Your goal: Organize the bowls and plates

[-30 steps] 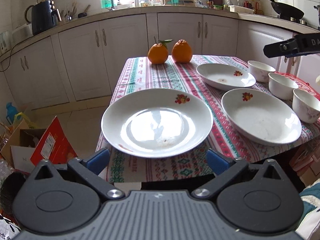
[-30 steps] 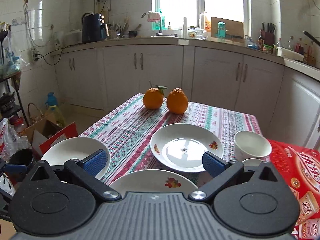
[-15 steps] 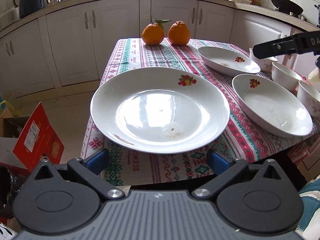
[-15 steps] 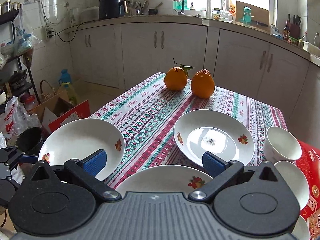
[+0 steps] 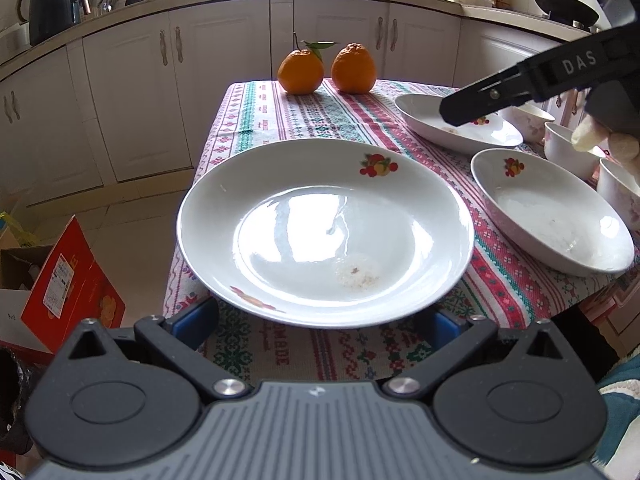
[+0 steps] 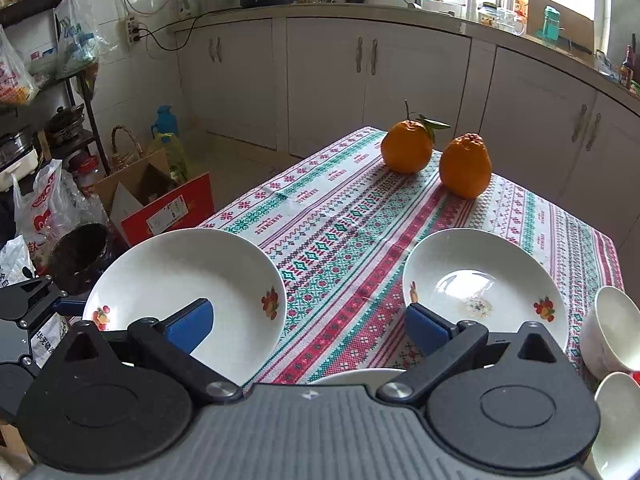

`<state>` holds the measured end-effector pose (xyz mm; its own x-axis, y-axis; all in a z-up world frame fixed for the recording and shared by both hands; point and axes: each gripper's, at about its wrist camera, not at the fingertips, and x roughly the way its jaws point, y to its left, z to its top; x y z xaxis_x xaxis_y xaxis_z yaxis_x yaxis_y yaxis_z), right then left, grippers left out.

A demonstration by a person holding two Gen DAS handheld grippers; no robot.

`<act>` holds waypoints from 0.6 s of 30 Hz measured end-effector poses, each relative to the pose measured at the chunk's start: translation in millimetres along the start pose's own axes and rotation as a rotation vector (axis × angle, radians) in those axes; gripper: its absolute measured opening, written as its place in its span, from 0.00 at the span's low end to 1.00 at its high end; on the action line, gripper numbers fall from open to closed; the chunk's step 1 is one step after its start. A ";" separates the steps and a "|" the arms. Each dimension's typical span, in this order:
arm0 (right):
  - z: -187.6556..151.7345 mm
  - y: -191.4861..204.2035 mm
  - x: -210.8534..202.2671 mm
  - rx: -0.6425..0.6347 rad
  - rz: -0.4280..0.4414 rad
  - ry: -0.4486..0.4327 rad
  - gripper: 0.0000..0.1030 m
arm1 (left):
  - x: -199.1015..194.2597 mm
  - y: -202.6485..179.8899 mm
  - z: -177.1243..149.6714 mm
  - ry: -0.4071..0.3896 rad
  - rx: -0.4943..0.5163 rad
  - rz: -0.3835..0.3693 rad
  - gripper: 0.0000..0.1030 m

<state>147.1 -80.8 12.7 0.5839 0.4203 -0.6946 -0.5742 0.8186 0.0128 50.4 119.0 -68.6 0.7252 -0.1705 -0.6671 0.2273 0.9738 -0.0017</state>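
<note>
A large white plate with fruit prints lies at the table's near left corner; it also shows in the right wrist view. My left gripper is open, its blue pads under the plate's near rim at either side. A second plate lies to its right, a third plate behind that. White bowls stand at the right edge. My right gripper is open and empty above the table between the plates; its arm reaches over the far plate.
Two oranges sit at the table's far end on the patterned cloth. A red cardboard box and bags stand on the floor to the left. White cabinets run behind.
My left gripper has moved in and down to the near plate until its pads slid under the rim. My right gripper has swung forward and left over the table.
</note>
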 end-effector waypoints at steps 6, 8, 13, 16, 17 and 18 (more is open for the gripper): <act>9.6 5.3 18.5 -0.011 0.067 0.050 1.00 | -0.1 0.6 -0.8 -0.008 0.003 -0.007 1.00; 12.4 7.3 23.5 -0.018 0.085 0.059 1.00 | -0.7 1.1 -3.4 -0.026 0.000 -0.009 0.99; 17.8 13.2 35.2 -0.053 0.127 0.085 1.00 | -1.0 0.7 -7.0 -0.052 0.007 -0.009 1.00; 21.3 13.8 43.8 -0.049 0.174 0.109 1.00 | -1.5 -0.4 -8.0 -0.059 0.000 0.001 1.00; 22.7 14.0 46.6 -0.048 0.184 0.112 1.00 | -1.5 -0.8 -8.1 -0.059 -0.003 0.003 1.00; 23.8 14.1 48.8 -0.049 0.189 0.111 1.00 | -1.1 -1.2 -8.3 -0.062 -0.004 0.004 1.00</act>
<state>181.2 -39.5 -3.8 0.3983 0.5163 -0.7582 -0.6962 0.7083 0.1166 43.8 119.2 -74.1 0.7650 -0.1753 -0.6197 0.2215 0.9752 -0.0024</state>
